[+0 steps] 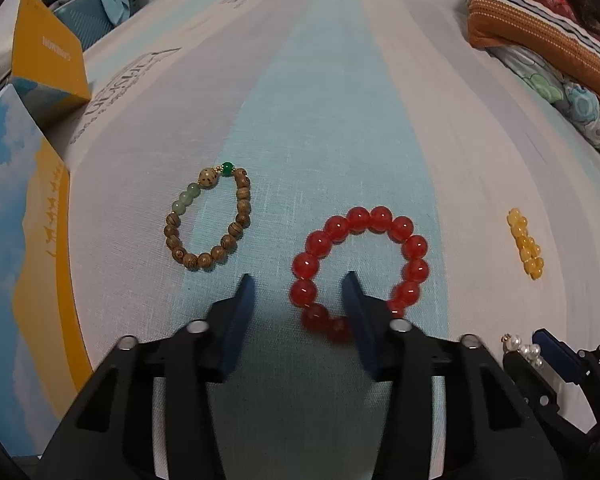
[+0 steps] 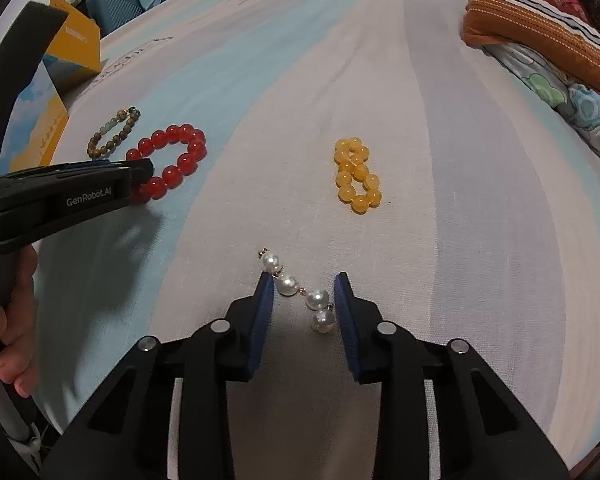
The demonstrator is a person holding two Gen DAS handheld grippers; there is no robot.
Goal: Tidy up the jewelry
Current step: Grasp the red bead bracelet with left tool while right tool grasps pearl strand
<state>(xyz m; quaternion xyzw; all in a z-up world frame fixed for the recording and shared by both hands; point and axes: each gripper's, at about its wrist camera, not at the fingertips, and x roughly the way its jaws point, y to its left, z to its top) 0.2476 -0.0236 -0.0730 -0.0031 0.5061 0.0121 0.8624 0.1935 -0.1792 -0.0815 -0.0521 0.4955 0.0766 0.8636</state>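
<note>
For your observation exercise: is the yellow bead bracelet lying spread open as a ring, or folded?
Folded. The yellow bead bracelet lies twisted into a narrow figure-eight on the striped cloth, beads bunched together.

I see a bed (image 2: 380,80) covered in a sheet with pale blue, white and grey stripes. Lying directly on it: a wooden-bead bracelet (image 1: 208,216) with green beads, a red bead bracelet (image 1: 360,268) just beside it, a yellow bead bracelet (image 2: 356,176) well apart to the right, doubled into a figure-eight, and a short pearl strand (image 2: 300,292) near me. At the left edge sit a yellow box (image 1: 48,56) and a blue-and-yellow box (image 1: 16,240). Folded patterned bedding (image 2: 548,40) is piled at far right.
</note>
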